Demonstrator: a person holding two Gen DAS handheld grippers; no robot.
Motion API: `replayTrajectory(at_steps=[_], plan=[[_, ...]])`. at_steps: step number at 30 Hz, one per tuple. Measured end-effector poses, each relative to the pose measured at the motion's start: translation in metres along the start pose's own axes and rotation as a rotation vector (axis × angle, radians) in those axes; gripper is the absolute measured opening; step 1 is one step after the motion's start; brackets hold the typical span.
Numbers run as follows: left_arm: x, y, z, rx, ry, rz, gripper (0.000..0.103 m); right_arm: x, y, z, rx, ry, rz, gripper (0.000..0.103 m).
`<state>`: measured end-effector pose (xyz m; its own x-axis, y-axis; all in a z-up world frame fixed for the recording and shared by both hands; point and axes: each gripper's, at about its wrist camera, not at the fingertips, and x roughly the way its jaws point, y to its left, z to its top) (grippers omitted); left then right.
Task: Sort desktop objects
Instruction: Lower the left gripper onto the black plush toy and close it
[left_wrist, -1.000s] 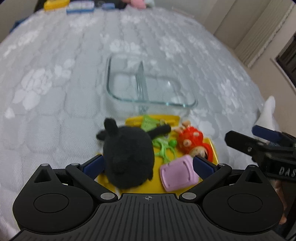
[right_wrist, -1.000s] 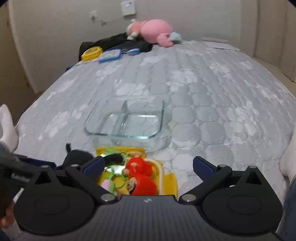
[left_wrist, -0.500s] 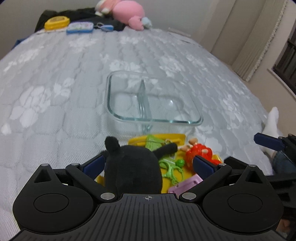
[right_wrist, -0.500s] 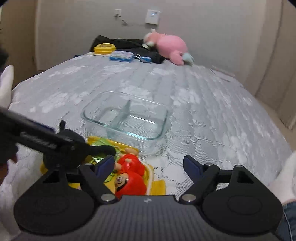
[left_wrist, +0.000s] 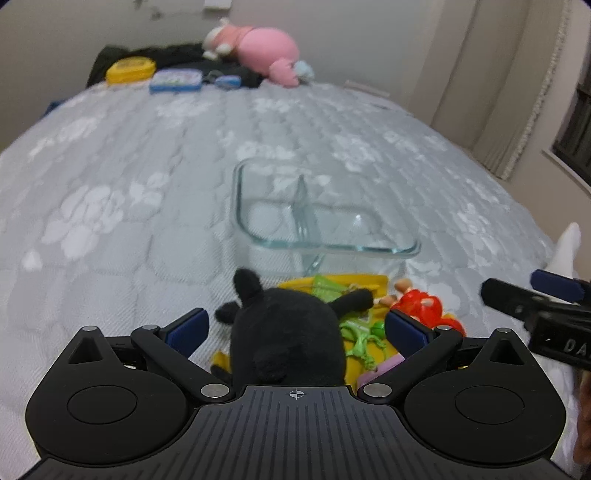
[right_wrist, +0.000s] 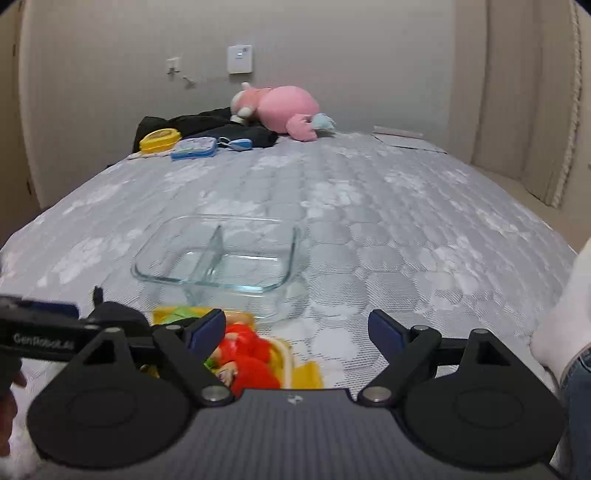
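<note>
Left wrist view: black plush toy (left_wrist: 286, 339) upright, ear pointing up.

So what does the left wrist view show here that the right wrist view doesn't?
Only the left wrist view shows the green plastic toy, a pink item's corner and a dark window. Only the right wrist view shows the wall panel and a jeans-clad leg. Both show the divided glass container, the black plush, the red toy, the yellow tray and the pink plush. The black plush sits between the left hand-held gripper fingers; the right hand-held gripper is opening, nothing held.
</note>
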<state>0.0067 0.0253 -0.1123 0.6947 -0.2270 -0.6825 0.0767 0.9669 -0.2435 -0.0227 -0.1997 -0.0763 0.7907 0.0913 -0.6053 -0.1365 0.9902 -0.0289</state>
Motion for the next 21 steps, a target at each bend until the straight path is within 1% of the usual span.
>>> replayTrajectory(at_steps=[3, 5, 9, 13, 16, 17, 19, 21], plan=[[0.004, 0.002, 0.001, -0.017, 0.014, 0.012, 0.103, 0.004, -0.005, 0.006, 0.011, 0.06, -0.01, 0.086], [0.006, -0.001, 0.001, -0.003, 0.019, 0.026, 0.103, 0.007, -0.006, 0.008, 0.009, 0.098, -0.002, 0.086], [0.014, -0.006, -0.002, 0.017, 0.054, 0.035, 0.103, 0.009, -0.008, 0.006, 0.033, 0.135, 0.044, 0.086], [0.02, -0.004, -0.005, 0.008, 0.094, 0.034, 0.103, 0.013, -0.01, 0.005, 0.058, 0.165, 0.055, 0.087], [0.02, -0.003, -0.006, 0.015, 0.1, 0.045, 0.101, 0.017, -0.012, 0.004, 0.076, 0.195, 0.068, 0.087], [0.019, -0.003, -0.006, 0.017, 0.1, 0.046, 0.098, 0.018, -0.011, 0.003, 0.077, 0.204, 0.071, 0.087], [0.02, -0.003, -0.006, 0.022, 0.108, 0.049, 0.074, 0.02, -0.011, 0.002, 0.078, 0.215, 0.074, 0.086], [0.02, -0.003, -0.006, 0.025, 0.115, 0.053, 0.074, 0.019, -0.011, 0.002, 0.082, 0.214, 0.075, 0.086]])
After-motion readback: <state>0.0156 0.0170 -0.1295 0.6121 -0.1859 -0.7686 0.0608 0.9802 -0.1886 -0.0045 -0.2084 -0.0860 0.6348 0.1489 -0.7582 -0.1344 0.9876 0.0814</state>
